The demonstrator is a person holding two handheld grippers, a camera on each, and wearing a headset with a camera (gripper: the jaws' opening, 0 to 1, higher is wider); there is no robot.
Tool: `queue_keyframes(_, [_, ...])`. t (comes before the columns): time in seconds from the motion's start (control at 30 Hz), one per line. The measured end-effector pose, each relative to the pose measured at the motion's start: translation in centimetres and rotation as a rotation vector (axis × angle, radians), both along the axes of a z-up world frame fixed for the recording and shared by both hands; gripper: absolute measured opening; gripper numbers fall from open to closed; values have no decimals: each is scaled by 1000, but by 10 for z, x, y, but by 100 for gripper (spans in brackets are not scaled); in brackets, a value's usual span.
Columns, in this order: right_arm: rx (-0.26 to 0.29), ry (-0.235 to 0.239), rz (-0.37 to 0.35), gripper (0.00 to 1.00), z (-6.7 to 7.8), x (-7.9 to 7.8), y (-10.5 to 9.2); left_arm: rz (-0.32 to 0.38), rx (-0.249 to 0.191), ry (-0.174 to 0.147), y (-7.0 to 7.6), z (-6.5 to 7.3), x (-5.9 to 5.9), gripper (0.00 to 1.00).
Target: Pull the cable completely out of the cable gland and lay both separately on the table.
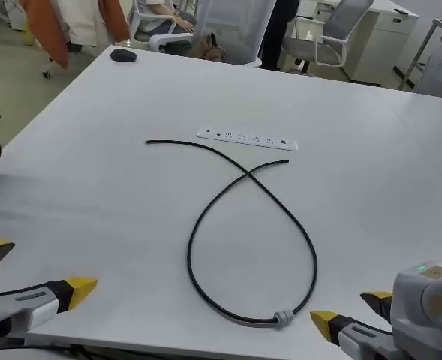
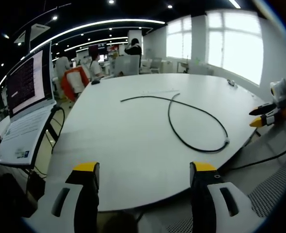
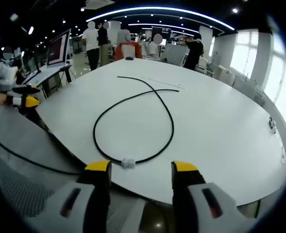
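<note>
Near the front edge of the white counter (image 1: 371, 165), the small grey cable gland (image 1: 283, 318) sits threaded on the thin black cable (image 1: 190, 251), which lies in a loose crossed loop. We judge both light, the cable limp and smooth, so we would pinch the rigid gland and the cable just beside it. Our left gripper (image 2: 145, 167) and right gripper (image 3: 142, 166) hover with jaws apart, empty.

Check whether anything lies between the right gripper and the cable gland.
Nothing visible does. The right gripper hovers open off the near edge of the table. The cable gland sits on the cable just ahead of its jaws, with only bare tabletop between them.
</note>
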State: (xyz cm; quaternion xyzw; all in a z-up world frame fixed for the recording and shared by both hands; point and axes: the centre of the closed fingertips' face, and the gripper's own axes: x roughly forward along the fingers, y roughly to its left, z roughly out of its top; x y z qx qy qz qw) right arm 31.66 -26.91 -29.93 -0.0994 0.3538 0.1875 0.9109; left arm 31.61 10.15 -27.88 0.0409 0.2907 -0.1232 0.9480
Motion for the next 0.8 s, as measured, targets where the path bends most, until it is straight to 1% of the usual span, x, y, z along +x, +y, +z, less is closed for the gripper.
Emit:
queue_keyframes(0.1, [0, 3, 3, 51, -1, 0, 0, 3, -3, -2, 0, 0, 0, 77])
queue_keyframes(0.57, [9, 10, 8, 50, -1, -1, 2, 2, 1, 13, 1, -2, -1, 74])
queue_keyframes(0.67, [13, 9, 11, 49, -1, 0, 3, 5, -1, 7, 1, 0, -1, 72])
queue_keyframes(0.8, [27, 8, 3, 49, -1, 0, 3, -5, 6, 15, 0, -1, -1, 70])
